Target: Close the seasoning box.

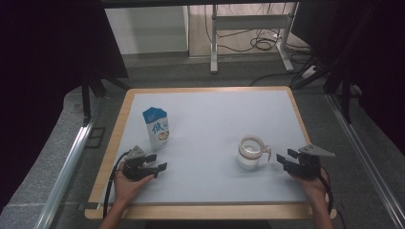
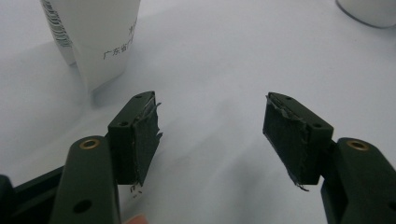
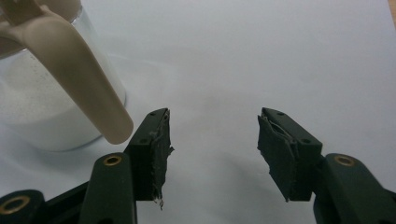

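A blue-and-white carton (image 1: pixel 156 127) stands upright at the left of the white table mat (image 1: pixel 210 114); its lower part (image 2: pixel 100 42) shows in the left gripper view. My left gripper (image 1: pixel 159 162) rests just in front of the carton, open, with nothing between its jaws (image 2: pixel 212 130). A clear glass pitcher (image 1: pixel 250 151) with a beige rim and handle (image 3: pixel 77 74) stands at the right of the middle. My right gripper (image 1: pixel 283 159) sits just right of that handle, open and empty (image 3: pixel 212 144), with its left jaw close beside the handle's tip.
The mat lies on a wooden-edged table (image 1: pixel 119 119). Metal rails (image 1: pixel 71 152) run along both sides. A table frame and cables (image 1: pixel 260 43) stand on the floor beyond the far edge. The pitcher's base (image 2: pixel 369 11) shows far off in the left gripper view.
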Motion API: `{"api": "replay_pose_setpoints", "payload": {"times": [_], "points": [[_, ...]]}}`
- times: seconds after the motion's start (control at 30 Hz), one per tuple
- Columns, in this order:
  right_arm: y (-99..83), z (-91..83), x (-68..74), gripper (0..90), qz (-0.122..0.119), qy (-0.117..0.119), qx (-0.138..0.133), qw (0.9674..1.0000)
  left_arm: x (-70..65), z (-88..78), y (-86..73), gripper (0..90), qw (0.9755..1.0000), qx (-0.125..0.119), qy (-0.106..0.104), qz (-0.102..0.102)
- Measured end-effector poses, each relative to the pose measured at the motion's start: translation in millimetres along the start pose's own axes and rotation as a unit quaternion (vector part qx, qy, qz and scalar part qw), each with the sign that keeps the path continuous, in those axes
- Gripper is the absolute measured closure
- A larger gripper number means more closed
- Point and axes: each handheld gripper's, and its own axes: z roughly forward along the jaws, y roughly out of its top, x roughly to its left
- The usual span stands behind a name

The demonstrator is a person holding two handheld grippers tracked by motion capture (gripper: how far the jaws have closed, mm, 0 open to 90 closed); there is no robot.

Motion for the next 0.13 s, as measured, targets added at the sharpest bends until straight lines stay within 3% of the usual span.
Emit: {"api": "replay_pose_setpoints", "payload": {"times": [0.13], "points": [[-0.4, 0.8, -0.1, 43.4, -0.003, 0.0, 0.003, 1.0, 0.1, 1.0, 0.4, 35.2, 1.0, 0.002, 0.0, 0.001]]}}
